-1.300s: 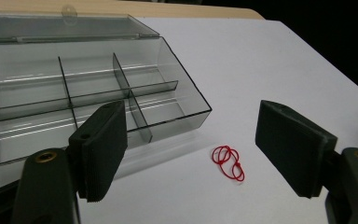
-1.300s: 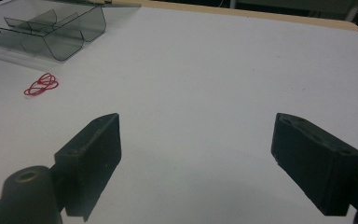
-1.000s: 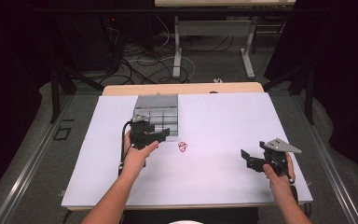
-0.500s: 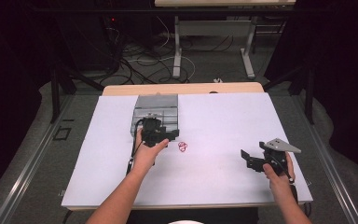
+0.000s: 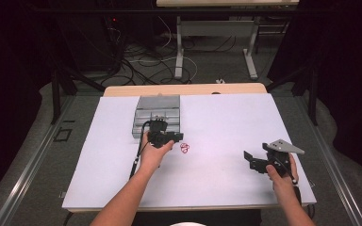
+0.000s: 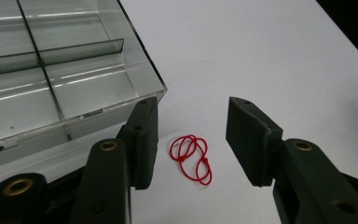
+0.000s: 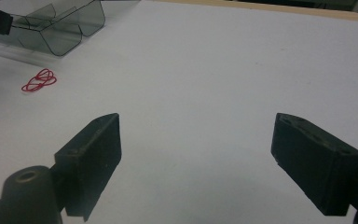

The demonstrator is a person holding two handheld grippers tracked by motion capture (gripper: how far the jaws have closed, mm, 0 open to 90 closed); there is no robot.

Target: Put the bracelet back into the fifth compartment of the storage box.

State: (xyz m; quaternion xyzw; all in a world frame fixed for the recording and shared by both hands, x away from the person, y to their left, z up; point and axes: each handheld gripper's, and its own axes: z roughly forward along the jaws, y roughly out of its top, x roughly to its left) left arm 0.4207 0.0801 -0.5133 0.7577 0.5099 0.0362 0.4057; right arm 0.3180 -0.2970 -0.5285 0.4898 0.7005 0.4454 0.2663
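My left gripper (image 6: 191, 140) hangs with fingers (image 6: 142, 140) spread either side of a tangled red string loop (image 6: 192, 157) on the white surface (image 5: 226, 122), just beside the clear divided box (image 6: 60, 79) (the string untouched); my right gripper (image 7: 196, 163) sits well apart, fingers released, over bare surface.

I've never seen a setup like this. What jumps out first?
Probably the little red loop of string, lying alone on the white table just beside a clear compartment box. The left gripper hovers open right around it, while the right gripper waits open near the table's front right.
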